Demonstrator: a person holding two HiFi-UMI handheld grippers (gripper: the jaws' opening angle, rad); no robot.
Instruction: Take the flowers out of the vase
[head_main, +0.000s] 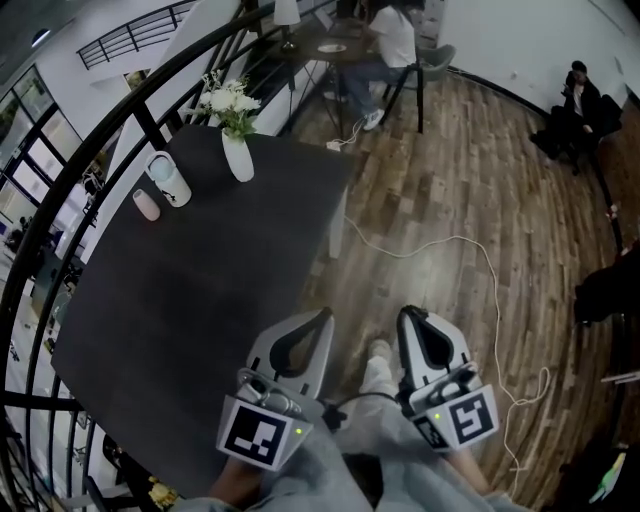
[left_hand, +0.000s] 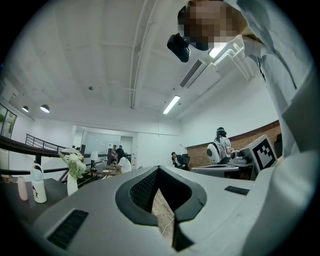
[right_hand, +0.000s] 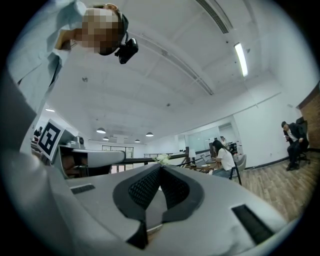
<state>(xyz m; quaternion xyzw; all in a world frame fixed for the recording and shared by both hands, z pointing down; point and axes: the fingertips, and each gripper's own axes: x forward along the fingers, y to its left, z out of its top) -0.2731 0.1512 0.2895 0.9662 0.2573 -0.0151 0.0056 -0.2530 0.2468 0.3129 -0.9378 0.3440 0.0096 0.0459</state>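
A white vase (head_main: 239, 158) with white flowers (head_main: 228, 100) stands upright at the far end of the dark table (head_main: 190, 300). Both grippers are held level in front of me, well short of the vase, near the table's right front edge. The left gripper (head_main: 324, 318) has its tips together with nothing between them. The right gripper (head_main: 409, 314) is also shut and empty, out over the wooden floor. In the left gripper view the vase (left_hand: 72, 185) and flowers (left_hand: 74, 161) show far off at the left, beyond the left gripper (left_hand: 158, 169). In the right gripper view the flowers (right_hand: 162, 159) peek over the right gripper (right_hand: 160, 166).
A white bottle (head_main: 170, 180) and a small pink bottle (head_main: 146, 206) stand left of the vase. A black railing (head_main: 60, 210) runs along the table's left side. A white cable (head_main: 440, 243) trails over the floor. A person sits at a far table (head_main: 390, 40); another sits at right (head_main: 580, 100).
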